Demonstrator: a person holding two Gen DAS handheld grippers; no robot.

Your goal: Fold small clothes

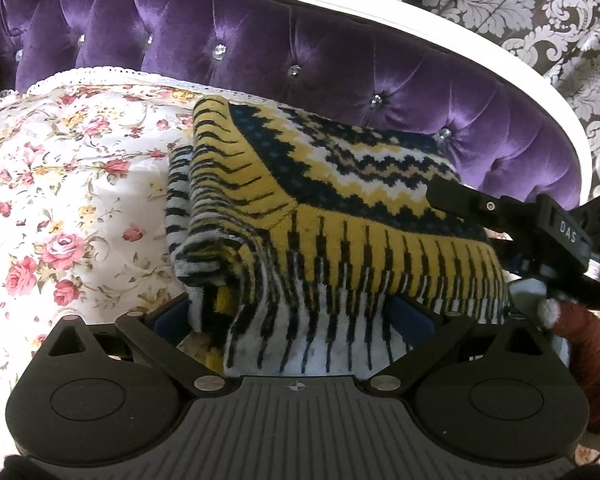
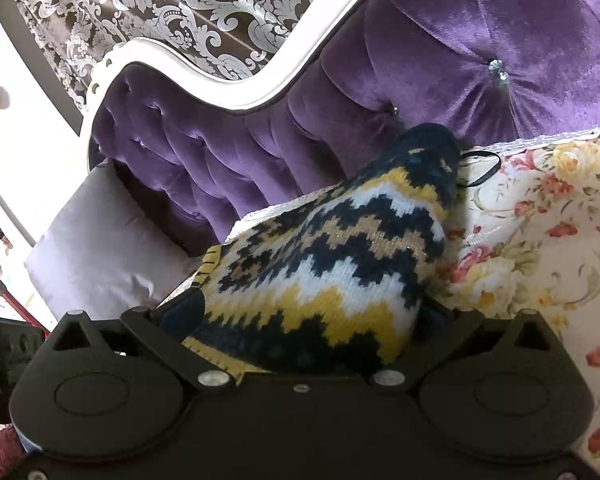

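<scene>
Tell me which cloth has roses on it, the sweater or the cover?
The white floral quilted cover on the sofa seat. It shows pink roses, while the yellow, navy and white knitted sweater held in both jaws has only zigzags and stripes.

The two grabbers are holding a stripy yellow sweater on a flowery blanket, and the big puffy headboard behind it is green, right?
Almost. The headboard is purple, not green; both wrist views show it. The left gripper and right gripper do hold the sweater over the flowery blanket.

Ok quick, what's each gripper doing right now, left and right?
Left gripper: closed on the sweater.
Right gripper: closed on the same sweater.
</scene>
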